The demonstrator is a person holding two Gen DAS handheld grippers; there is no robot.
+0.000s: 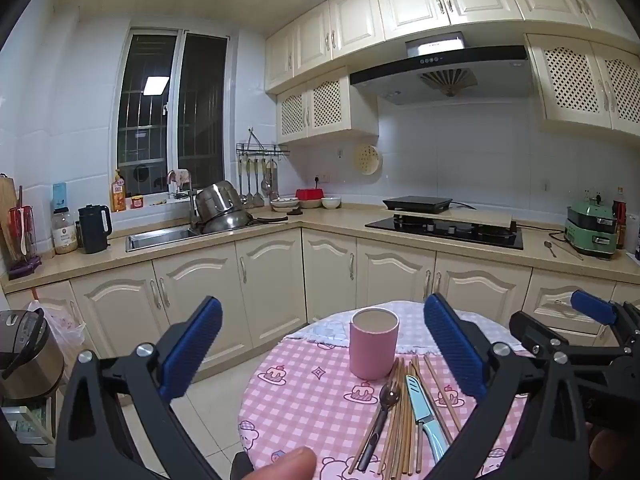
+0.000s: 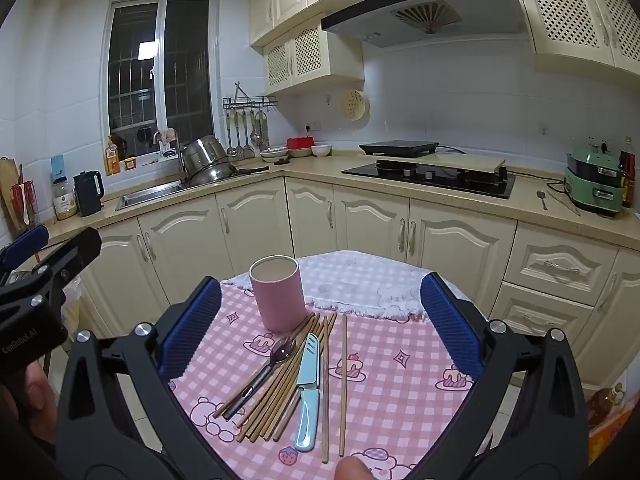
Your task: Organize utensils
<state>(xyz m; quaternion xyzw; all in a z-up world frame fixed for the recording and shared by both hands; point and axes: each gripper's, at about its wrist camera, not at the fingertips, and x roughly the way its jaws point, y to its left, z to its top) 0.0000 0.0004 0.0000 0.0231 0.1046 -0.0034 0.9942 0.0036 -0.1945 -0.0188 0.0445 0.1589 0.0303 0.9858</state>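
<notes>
A pink cup [image 1: 373, 343] [image 2: 277, 298] stands upright and empty on a round table with a pink checked cloth [image 1: 304, 396] [image 2: 400, 396]. In front of it lie several wooden chopsticks [image 1: 400, 420] [image 2: 280, 392], a dark metal spoon [image 1: 382, 412] [image 2: 264, 368] and a light blue knife [image 1: 424, 412] [image 2: 308, 388]. My left gripper [image 1: 322, 348] hovers open above the table's left part, nothing between its fingers. My right gripper [image 2: 320, 320] hangs open over the utensils, holding nothing. Each gripper shows at the edge of the other's view.
Cream kitchen cabinets [image 2: 256, 220] and a counter with a sink [image 1: 160, 238], pots [image 1: 224, 210], a black hob [image 1: 444, 230] and a green cooker [image 2: 596, 186] run behind the table. A rice cooker [image 1: 24, 356] stands at the left. A white cloth [image 2: 360, 288] lies behind the cup.
</notes>
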